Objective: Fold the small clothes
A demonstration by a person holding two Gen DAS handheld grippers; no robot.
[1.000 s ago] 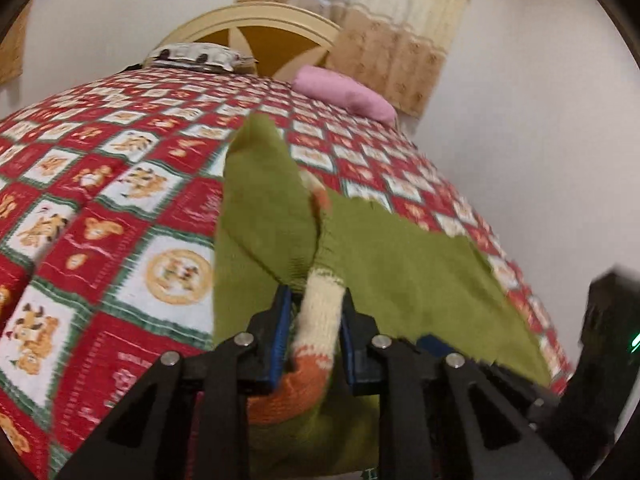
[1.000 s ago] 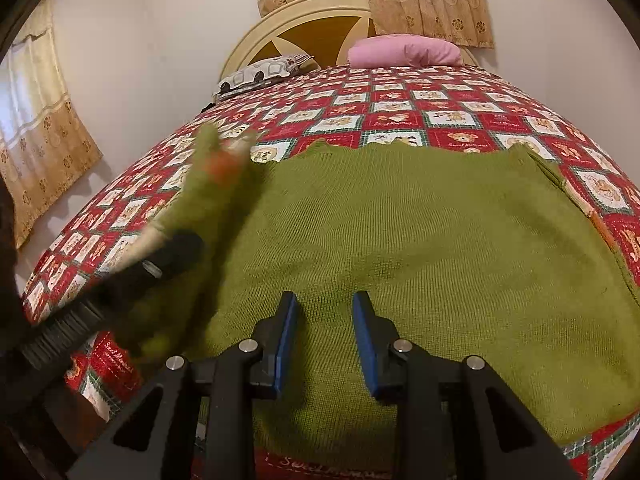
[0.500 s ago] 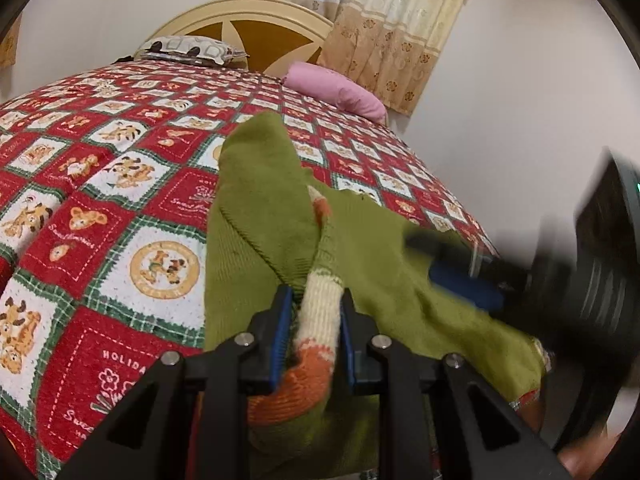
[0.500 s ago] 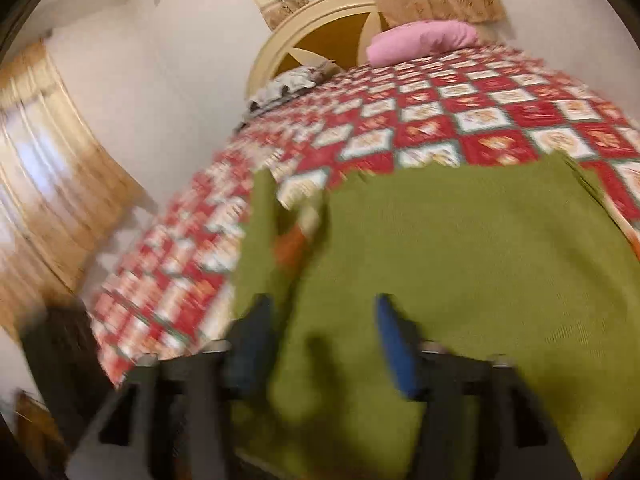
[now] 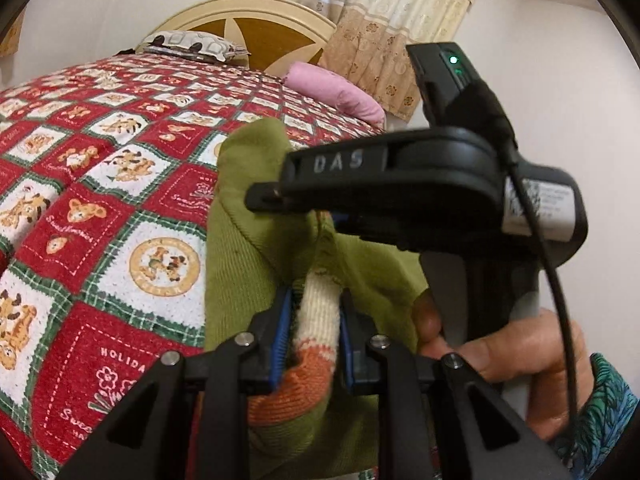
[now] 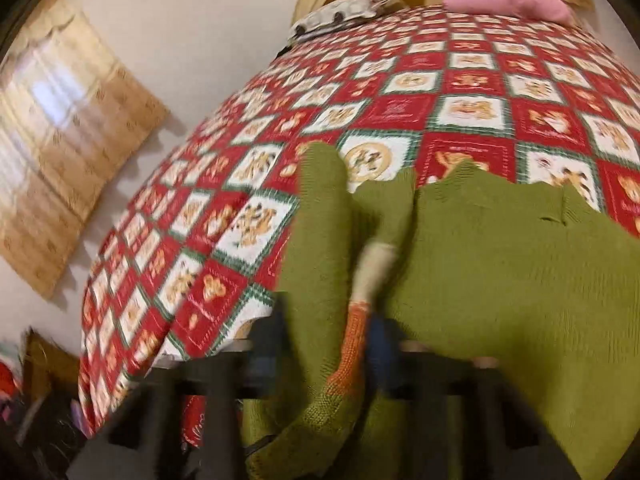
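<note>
A small green knit sweater (image 6: 500,264) lies on the bed's near edge. Its sleeve has a cream and orange cuff (image 5: 316,320). My left gripper (image 5: 314,328) is shut on that cuff and holds the sleeve (image 5: 256,184) lifted over the sweater body. My right gripper (image 6: 324,344) is blurred in its own view, and its jaws stand on either side of the same orange cuff (image 6: 352,344); whether they press it is unclear. In the left wrist view the right gripper body (image 5: 400,184) crosses close above the sleeve, held by a hand (image 5: 512,356).
A red, white and green patchwork bedspread (image 5: 100,184) covers the bed. A pink pillow (image 5: 336,92) and a patterned pillow (image 5: 192,42) lie by the headboard (image 5: 260,20). Curtains (image 6: 60,160) hang on the left wall. The bed edge drops off at lower left.
My right gripper has swung left from the sweater body to the raised sleeve cuff and now sits right by the left gripper. The left gripper kept its hold.
</note>
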